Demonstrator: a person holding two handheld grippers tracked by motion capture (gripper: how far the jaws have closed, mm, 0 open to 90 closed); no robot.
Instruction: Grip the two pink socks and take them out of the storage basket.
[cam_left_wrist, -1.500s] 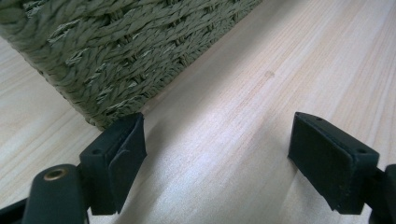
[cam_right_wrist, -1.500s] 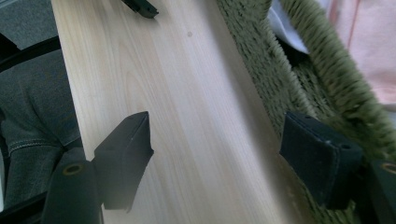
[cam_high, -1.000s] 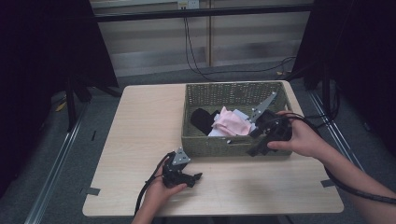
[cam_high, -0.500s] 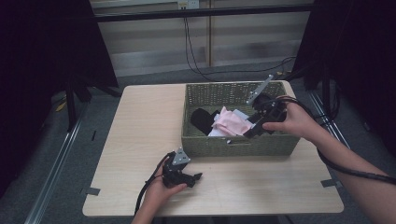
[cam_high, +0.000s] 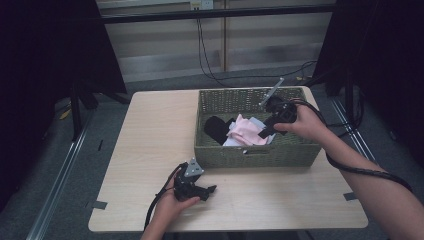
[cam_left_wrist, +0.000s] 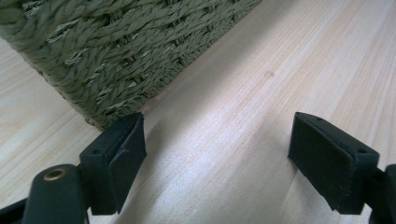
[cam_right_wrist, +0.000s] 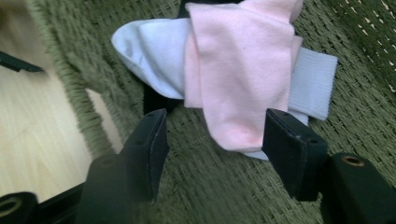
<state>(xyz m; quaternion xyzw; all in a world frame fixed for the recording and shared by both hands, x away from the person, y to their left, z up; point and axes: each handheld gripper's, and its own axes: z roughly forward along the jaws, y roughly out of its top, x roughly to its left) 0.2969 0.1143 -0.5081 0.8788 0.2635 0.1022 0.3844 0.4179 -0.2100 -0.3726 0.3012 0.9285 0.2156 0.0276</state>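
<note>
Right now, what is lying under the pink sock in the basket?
Under the pink sock lies a white sock, its ribbed cuff showing opposite. A black item lies beside them. The basket floor beneath is covered.

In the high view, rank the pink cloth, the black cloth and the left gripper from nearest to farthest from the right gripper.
1. Pink cloth, in the basket just beside the right gripper.
2. Black cloth, at the basket's left end.
3. Left gripper, on the table in front of the basket.
</note>
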